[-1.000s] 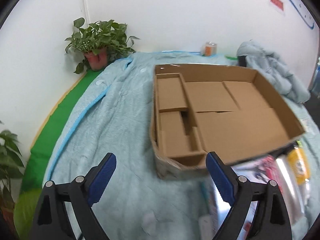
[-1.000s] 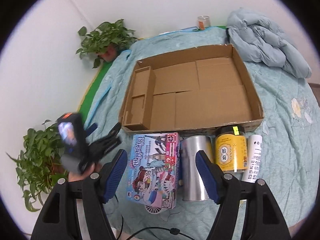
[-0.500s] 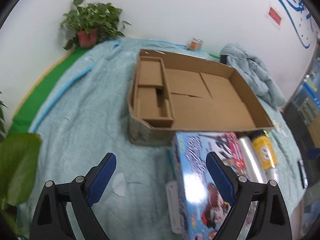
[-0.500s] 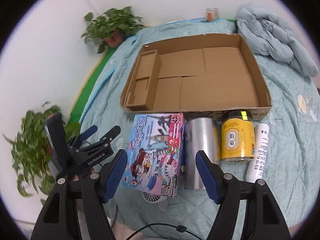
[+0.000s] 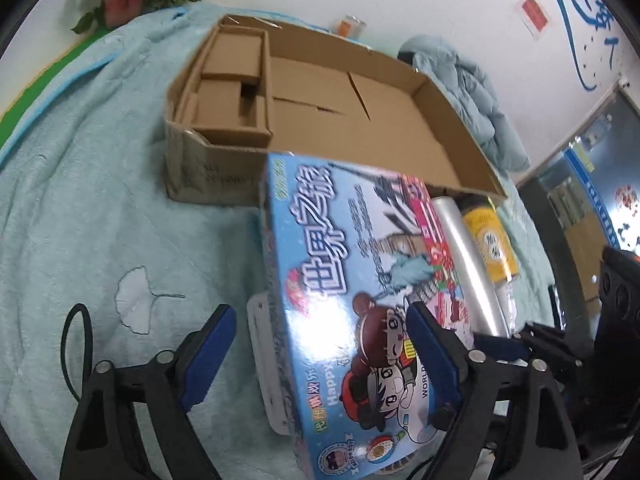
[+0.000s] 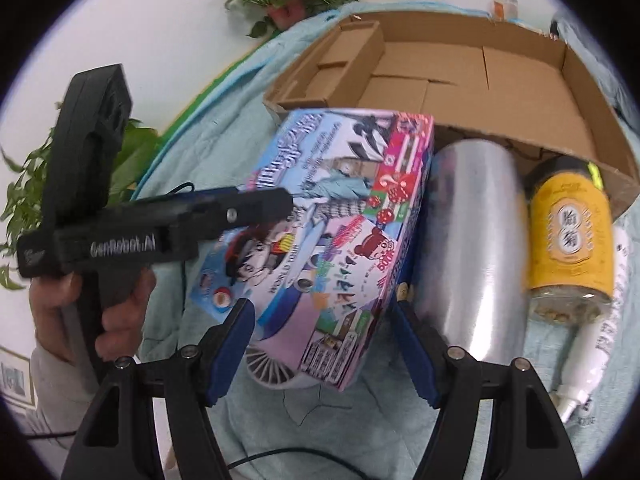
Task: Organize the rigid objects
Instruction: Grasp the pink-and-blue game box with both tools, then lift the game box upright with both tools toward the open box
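Currently:
left tool (image 5: 320, 350): jaws just narrowed, not clamped; straddles near end of the board game box (image 5: 352, 280); right pad looks against the box top, left pad clear
right tool (image 6: 324, 348): jaws part open, pads either side of the box's near corner, no firm contact visible
board game box: on the blue bedspread (image 5: 80, 200), just in front of the cardboard tray (image 5: 460, 136)
steel cylinder (image 6: 476, 248): beside box
yellow jar (image 6: 568, 240): next along
white bottle (image 6: 596, 344): far right
hand (image 6: 92, 300): grips left tool handle

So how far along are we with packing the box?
Nothing is packed: the cardboard tray is empty. Both open tools, left tool and right tool, flank the colourful game box; the left tool's jaws have just been closing, without gripping. Silver can, yellow jar and white bottle remain outside.
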`<move>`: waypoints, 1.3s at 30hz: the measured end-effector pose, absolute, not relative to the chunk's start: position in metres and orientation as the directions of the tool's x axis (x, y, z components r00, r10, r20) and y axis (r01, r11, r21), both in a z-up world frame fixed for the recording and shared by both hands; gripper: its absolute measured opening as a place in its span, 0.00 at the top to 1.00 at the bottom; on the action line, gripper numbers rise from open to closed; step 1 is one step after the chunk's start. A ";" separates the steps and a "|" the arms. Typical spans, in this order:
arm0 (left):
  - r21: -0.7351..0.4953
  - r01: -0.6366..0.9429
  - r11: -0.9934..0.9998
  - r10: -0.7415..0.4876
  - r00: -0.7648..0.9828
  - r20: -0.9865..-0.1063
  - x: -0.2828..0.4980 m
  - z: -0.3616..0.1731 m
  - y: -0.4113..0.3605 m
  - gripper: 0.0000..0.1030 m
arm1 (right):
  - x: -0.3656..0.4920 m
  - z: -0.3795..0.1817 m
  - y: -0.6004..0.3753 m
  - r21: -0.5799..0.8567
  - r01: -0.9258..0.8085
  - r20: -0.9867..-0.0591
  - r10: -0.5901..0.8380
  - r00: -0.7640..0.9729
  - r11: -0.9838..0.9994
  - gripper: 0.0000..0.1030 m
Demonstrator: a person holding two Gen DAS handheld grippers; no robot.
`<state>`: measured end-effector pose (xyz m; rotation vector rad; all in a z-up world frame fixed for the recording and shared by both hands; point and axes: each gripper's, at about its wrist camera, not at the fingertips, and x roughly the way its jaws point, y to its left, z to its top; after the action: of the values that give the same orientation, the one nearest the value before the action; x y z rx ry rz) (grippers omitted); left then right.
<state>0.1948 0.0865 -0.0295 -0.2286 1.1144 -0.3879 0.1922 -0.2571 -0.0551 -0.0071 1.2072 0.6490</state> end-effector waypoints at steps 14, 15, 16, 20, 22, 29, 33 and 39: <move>-0.389 0.190 0.901 -0.433 0.383 -0.816 0.193 -0.036 0.083 0.31 | 0.206 -0.070 -0.231 0.295 -0.427 -0.868 0.426 0.253 0.855 0.11; -0.389 0.186 0.902 -0.431 0.387 -0.815 0.192 -0.036 0.084 0.32 | 0.206 -0.070 -0.230 0.291 -0.423 -0.868 0.423 0.262 0.858 0.11; -0.382 0.185 0.905 -0.425 0.393 -0.816 0.191 -0.036 0.083 0.32 | 0.206 -0.071 -0.229 0.284 -0.421 -0.866 0.419 0.272 0.861 0.09; -0.369 0.186 0.911 -0.413 0.401 -0.818 0.189 -0.034 0.083 0.32 | 0.206 -0.071 -0.225 0.264 -0.417 -0.866 0.404 0.295 0.870 0.07; -0.362 0.191 0.912 -0.409 0.403 -0.819 0.188 -0.034 0.082 0.33 | 0.207 -0.072 -0.224 0.259 -0.415 -0.864 0.401 0.303 0.872 0.07; -0.341 0.212 0.916 -0.400 0.431 -0.809 0.184 -0.029 0.083 0.40 | 0.205 -0.071 -0.221 0.241 -0.421 -0.861 0.393 0.322 0.874 0.07; -0.303 0.222 0.927 -0.375 0.490 -0.787 0.176 -0.016 0.079 0.43 | 0.200 -0.067 -0.222 0.230 -0.416 -0.851 0.389 0.353 0.880 0.07; -0.220 0.254 0.942 -0.330 0.580 -0.745 0.170 0.012 0.066 0.44 | 0.196 -0.052 -0.226 0.209 -0.409 -0.820 0.387 0.422 0.888 0.13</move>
<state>0.1705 0.0665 0.0123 -0.0929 0.8896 -0.3418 0.1957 -0.2257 -0.0522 -0.0243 1.0196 0.4987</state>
